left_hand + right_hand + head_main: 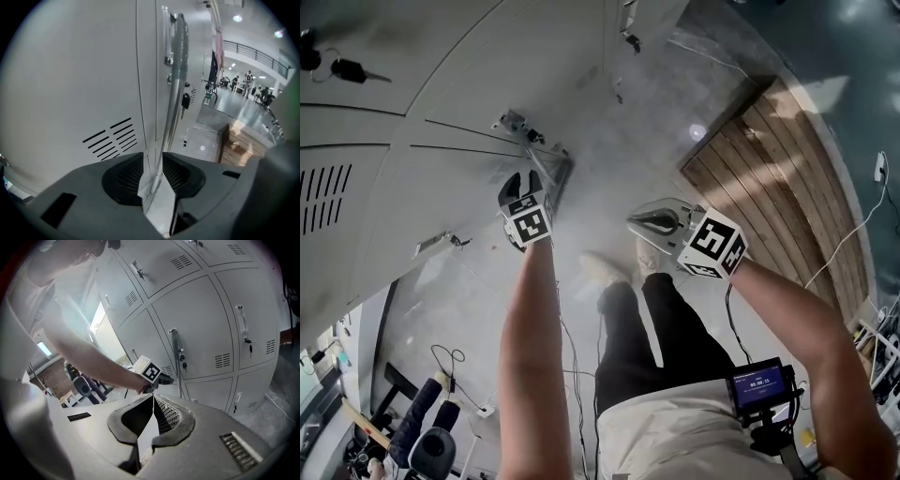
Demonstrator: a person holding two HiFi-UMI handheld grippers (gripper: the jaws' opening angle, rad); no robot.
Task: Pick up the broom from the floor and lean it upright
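The broom's grey metal handle [176,84] stands upright against the white lockers [70,70]. It runs up between the jaws of my left gripper [152,155], which is open, its pads apart from the thin pole. In the head view the left gripper [521,184] points at the lockers' foot, beside the foreshortened broom [546,157]. The right gripper view shows the handle [175,357] vertical on a locker door, with the left gripper [163,379] low on it. My right gripper [634,222] [153,397] hangs apart to the right, shut and holding nothing.
Lockers [412,94] fill the left and far side. A slatted wooden platform [778,159] lies at the right with a white cable [862,225] past it. The person's shoes [600,270] stand on the grey floor below the grippers. Keys hang in a lock [186,100].
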